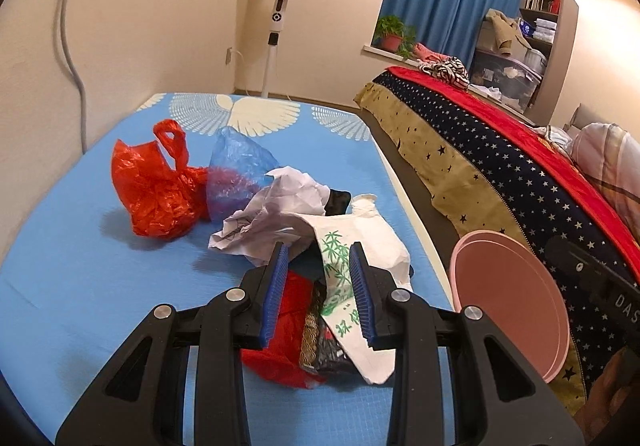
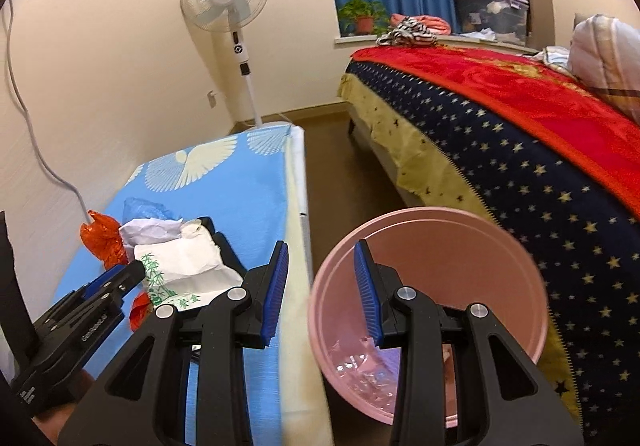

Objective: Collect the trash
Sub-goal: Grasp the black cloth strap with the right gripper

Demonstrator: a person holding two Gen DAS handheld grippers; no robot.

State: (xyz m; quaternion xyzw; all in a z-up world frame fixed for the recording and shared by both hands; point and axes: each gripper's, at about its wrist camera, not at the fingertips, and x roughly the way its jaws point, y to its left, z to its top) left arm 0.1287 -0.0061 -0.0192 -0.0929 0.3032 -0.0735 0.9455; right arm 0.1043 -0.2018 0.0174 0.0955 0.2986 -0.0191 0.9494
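Nearest, low in the left wrist view, the left tool (image 1: 318, 292) hangs partly open over the trash pile with nothing clamped; its blue pads stand either side of a white bamboo-print bag (image 1: 360, 242) without pressing it. Beneath lie a red wrapper (image 1: 280, 358) and a dark snack packet (image 1: 320, 342). Beyond sit crumpled paper (image 1: 276, 214), then a blue plastic bag (image 1: 236, 170) and a red plastic bag (image 1: 156, 190) on the blue surface (image 1: 72, 286).

The right tool (image 2: 322, 288) is likewise partly open and empty, above a pink bin (image 2: 432, 230) at lower right.

All this looks light, soft and crinkly; pinching a bunched fold probably holds best, since thin film may slip.
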